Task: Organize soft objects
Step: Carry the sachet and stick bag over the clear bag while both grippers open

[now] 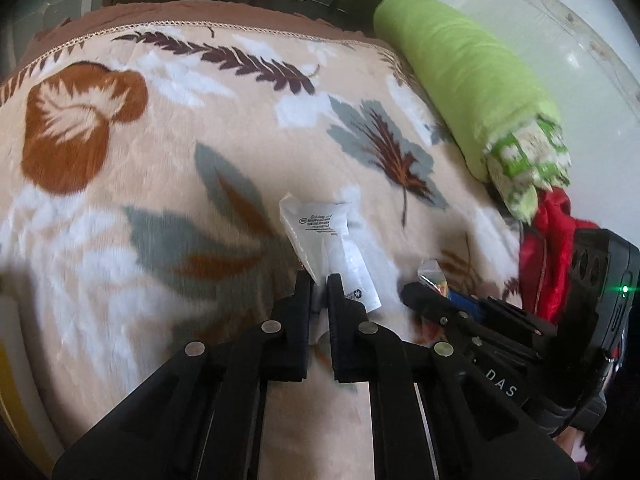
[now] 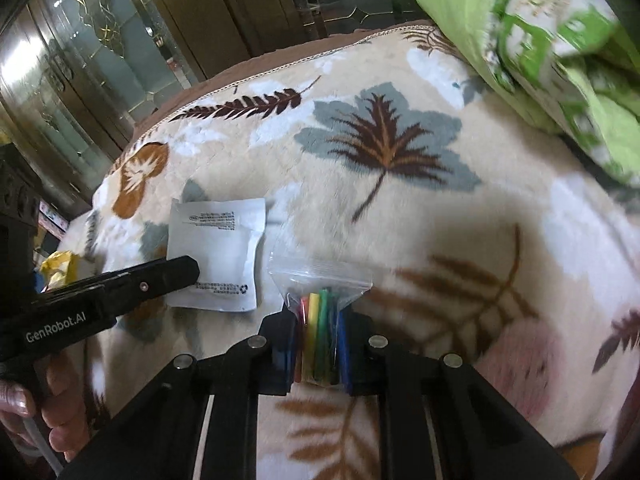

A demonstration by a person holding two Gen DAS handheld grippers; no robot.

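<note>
Blanket point(image 1: 168, 168): beige plush with grey, brown and white leaves, brown border at the far edge.
Rolled bedding point(image 1: 460, 68): lime green, lying along the blanket's right edge (its end shows a green-and-white print).
Red cloth point(image 1: 548, 248): bunched just below the roll's end.
Cabinet doors point(image 2: 100, 60): dark wood, patterned glass.
Yellow wrapper point(image 2: 60, 268): at the blanket's left edge.

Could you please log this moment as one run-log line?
left hand-held gripper: shut on white packet | right hand-held gripper: shut on clear zip bag of coloured sticks | surface: leaf-print blanket
</note>
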